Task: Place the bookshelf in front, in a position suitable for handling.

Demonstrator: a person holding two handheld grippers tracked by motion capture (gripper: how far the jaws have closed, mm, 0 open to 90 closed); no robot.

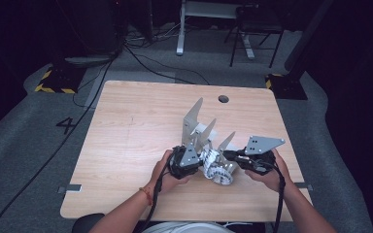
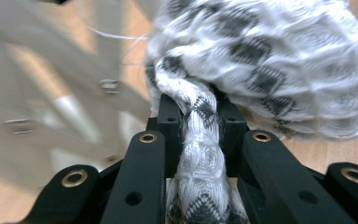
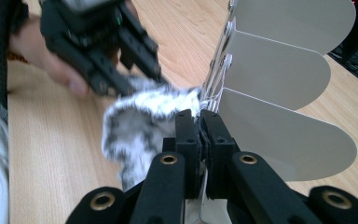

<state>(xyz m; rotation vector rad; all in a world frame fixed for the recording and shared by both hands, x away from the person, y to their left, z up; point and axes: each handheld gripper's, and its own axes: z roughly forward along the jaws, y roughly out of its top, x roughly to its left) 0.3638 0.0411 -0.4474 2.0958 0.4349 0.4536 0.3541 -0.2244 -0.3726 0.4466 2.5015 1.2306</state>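
Cloth [image 2: 200, 154], white with a black check pattern, is pinched between the closed jaws of the left gripper [image 2: 199, 116]; a twisted strand of it runs down between the black pads, and the bunched rest of it bulges just beyond them. In the high view the same cloth [image 1: 217, 167] lies on the near part of the table [image 1: 126, 131], between the two hands and beside the base of a metal rack [image 1: 200, 128] with upright, rounded plates.

The right gripper [image 3: 200, 116] has its jaws pressed together on a thin edge of the cloth right at the foot of the rack [image 3: 279, 93]; how much fabric they hold is hard to make out, since the pads hide it. The left gripper [image 3: 107, 46] shows blurred beyond, with fingers behind it.

The only writing legible is a dark "4" [image 1: 66, 125] marked on the grey floor left of the table. No brand or label can be read on either gripper, and the rack is blurred in the left gripper view.
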